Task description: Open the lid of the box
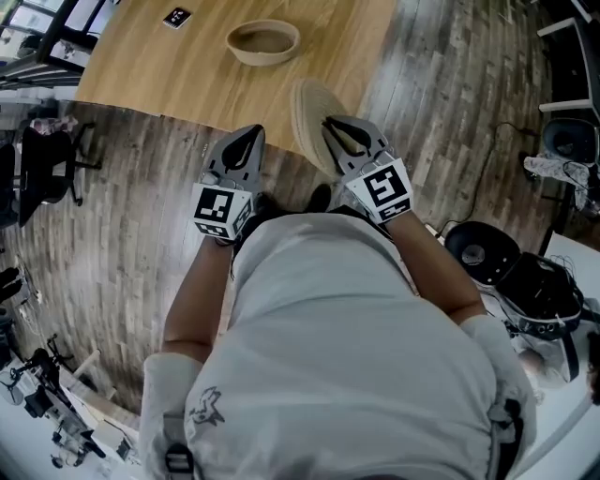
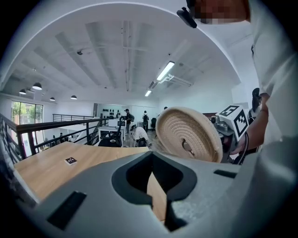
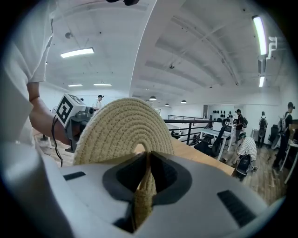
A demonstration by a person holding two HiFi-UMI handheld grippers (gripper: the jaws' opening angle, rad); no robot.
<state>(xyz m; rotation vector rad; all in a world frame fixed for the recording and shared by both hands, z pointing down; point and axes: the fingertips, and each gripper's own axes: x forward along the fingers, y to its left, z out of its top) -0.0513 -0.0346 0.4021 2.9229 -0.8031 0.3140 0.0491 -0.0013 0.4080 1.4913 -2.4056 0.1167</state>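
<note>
The box is a round woven basket that stands open on the wooden table, far ahead of both grippers. Its flat woven lid is off it and stands on edge in the air, with my right gripper shut on its rim. In the right gripper view the lid rises like a fan from between the jaws of that gripper. My left gripper is beside it, shut and holding nothing. The left gripper view shows the lid's top with a small handle to the right of my left gripper.
A small black marker tag lies on the table behind the basket. A black office chair stands left on the plank floor, and dark round equipment sits right. A railing and distant people show beyond the table.
</note>
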